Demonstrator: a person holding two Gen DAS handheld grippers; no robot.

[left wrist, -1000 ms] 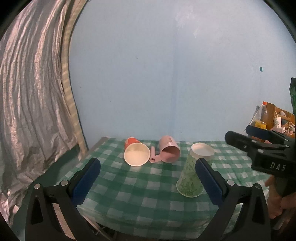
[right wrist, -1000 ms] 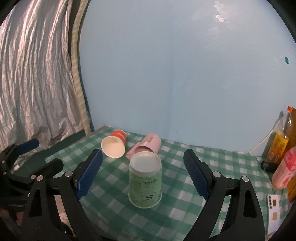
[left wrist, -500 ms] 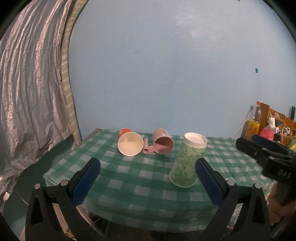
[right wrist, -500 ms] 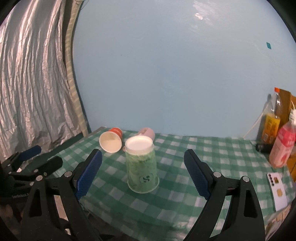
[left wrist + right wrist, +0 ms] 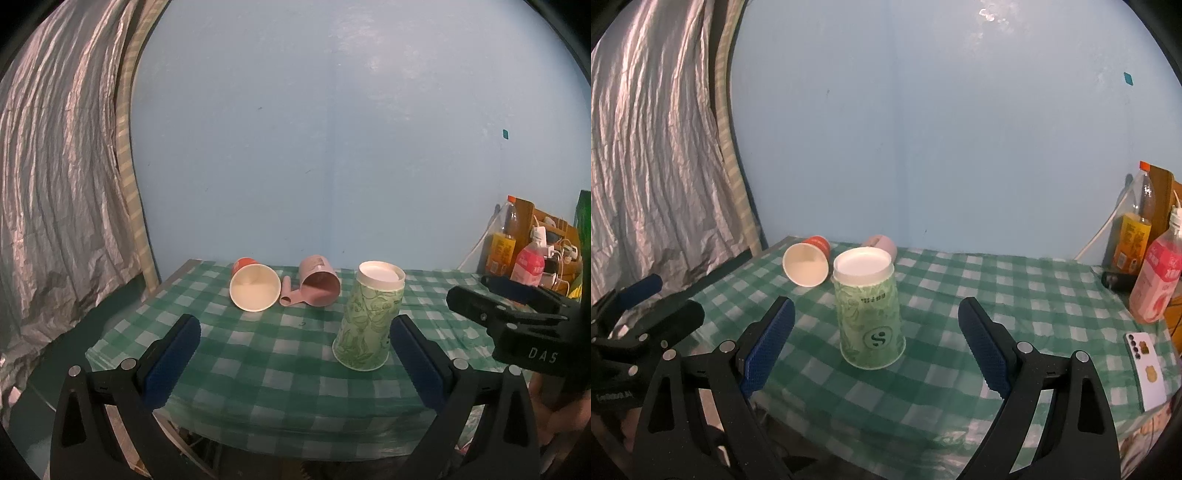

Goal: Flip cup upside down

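Cups lay across the green-and-white checked bench [image 5: 1015, 295]: at the left an orange paper cup with a white inside [image 5: 806, 263] on its side, mouth toward the cameras, next a pink plastic mug [image 5: 318, 282] also tipped over with its handle on the cloth, then the tall green patterned paper cup [image 5: 868, 308] standing mouth-down, white base uppermost. Over the last second both views had drawn back and levelled, while the green cup kept its place; I judged the flip finished and the tools retreating. The left gripper [image 5: 295, 358] had its blue-padded jaws spread wide and empty, with the green cup just inside its right pad. The right gripper [image 5: 877, 345] was likewise released, jaws framing the cup without touching. Bottles [image 5: 1156, 273] stood far right.
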